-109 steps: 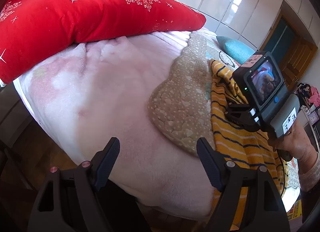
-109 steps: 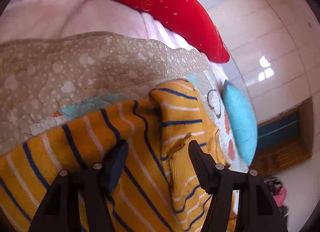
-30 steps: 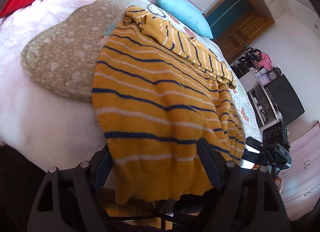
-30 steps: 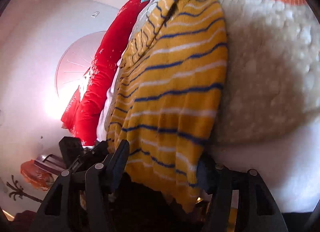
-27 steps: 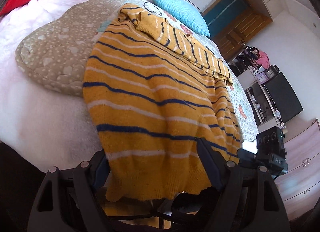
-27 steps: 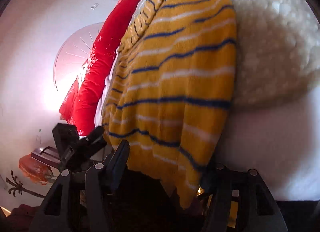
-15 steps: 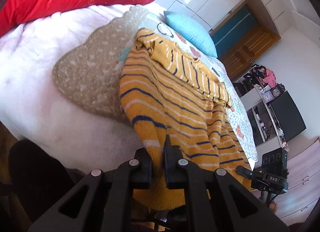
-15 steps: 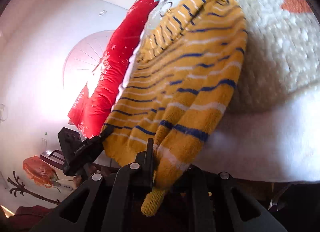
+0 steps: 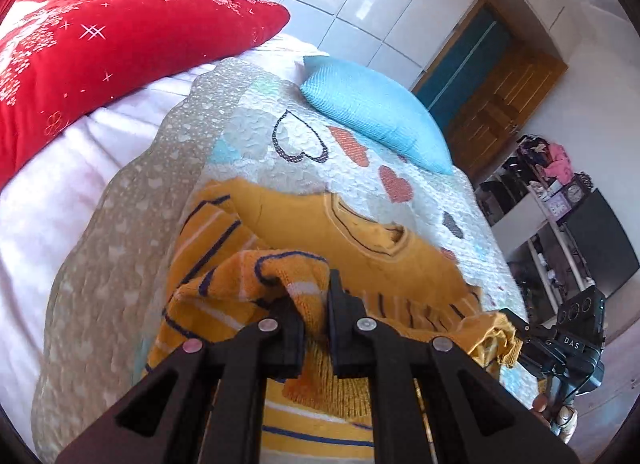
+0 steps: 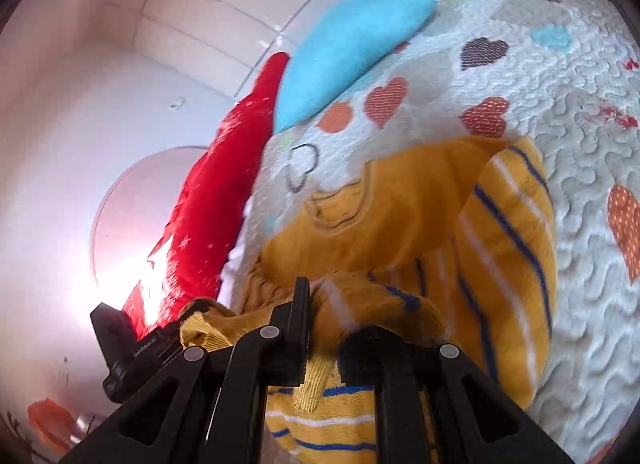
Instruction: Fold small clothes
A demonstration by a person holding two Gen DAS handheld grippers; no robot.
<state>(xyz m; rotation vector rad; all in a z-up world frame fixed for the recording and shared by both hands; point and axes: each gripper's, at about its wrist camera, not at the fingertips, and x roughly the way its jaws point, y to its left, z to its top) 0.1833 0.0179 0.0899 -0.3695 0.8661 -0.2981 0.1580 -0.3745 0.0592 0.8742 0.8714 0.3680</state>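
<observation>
Left wrist: both grippers (image 9: 314, 304) (image 10: 326, 316) on sweater (image 9: 320, 224)

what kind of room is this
Most likely a bedroom: a bed under a heart-patterned quilt, a blue pillow and a red one, with a wooden door behind.

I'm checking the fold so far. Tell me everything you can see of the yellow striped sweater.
The sweater is mustard-yellow knit with navy and white stripes, plain yellow near its round neckline. It lies on the heart-print quilt, collar toward the blue pillow. Its lower edge is lifted and bunched, pinched by the left gripper at one corner and the right gripper at the other.
</observation>
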